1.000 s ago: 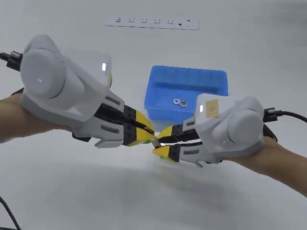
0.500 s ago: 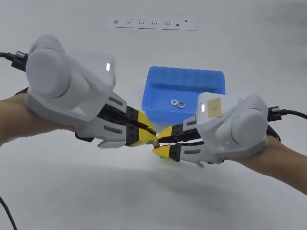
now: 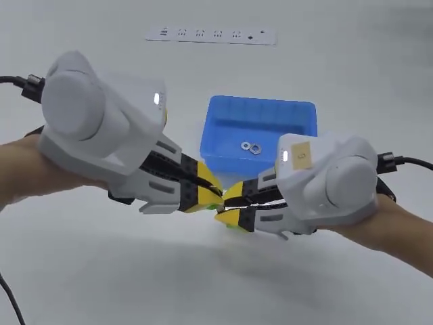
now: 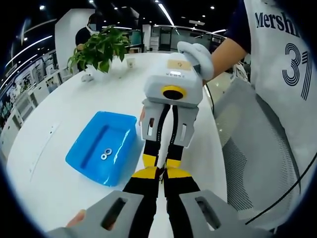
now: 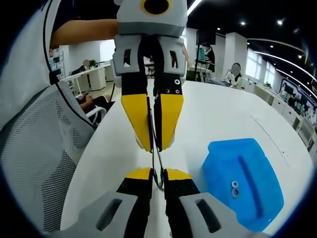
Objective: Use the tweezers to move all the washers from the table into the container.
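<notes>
Tweezers (image 5: 156, 161) show as a thin metal sliver between your left claw (image 3: 213, 193) and right claw (image 3: 226, 203), which meet tip to tip, both pinched closed on them; their points are hidden. Two washers (image 3: 252, 146) lie in the blue container (image 3: 216, 156), 1 o'clock from the claws.

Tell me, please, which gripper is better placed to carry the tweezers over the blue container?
Probably the right gripper: both clamp the tweezers, but the container sits just beside it, farther from the left gripper.
</notes>
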